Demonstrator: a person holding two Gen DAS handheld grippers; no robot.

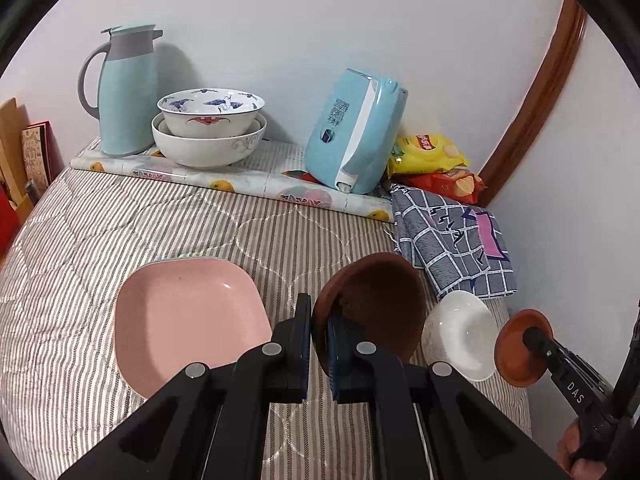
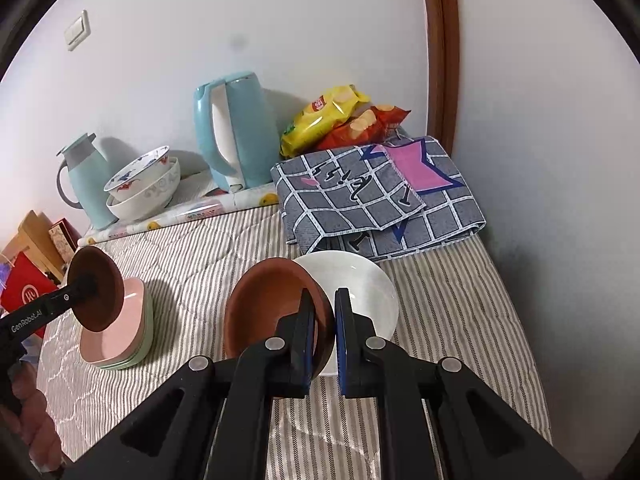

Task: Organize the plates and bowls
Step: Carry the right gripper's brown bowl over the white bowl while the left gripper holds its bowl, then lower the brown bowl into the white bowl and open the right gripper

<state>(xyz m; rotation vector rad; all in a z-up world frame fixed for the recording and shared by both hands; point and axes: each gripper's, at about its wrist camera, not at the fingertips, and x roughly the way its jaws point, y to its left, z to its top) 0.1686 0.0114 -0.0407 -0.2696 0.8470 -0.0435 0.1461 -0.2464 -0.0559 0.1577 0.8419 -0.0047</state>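
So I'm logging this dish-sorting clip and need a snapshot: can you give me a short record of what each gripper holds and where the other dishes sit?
left gripper: shut on a brown round clay bowl
right gripper: shut on a second brown clay bowl
pink square plate: top of a stack on the striped quilted cover
white round bowl: on the cover, beside the right-hand bowl
two patterned white bowls: nested by the wall

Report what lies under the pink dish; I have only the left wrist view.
Observer: The pink dish tops a stack; pale green dishes lie beneath it.
Operator: Check the right gripper's hold.
Observer: The right gripper is shut on the rim of its brown bowl, one pad inside and one outside. From the right wrist view, that bowl overlaps the white bowl.
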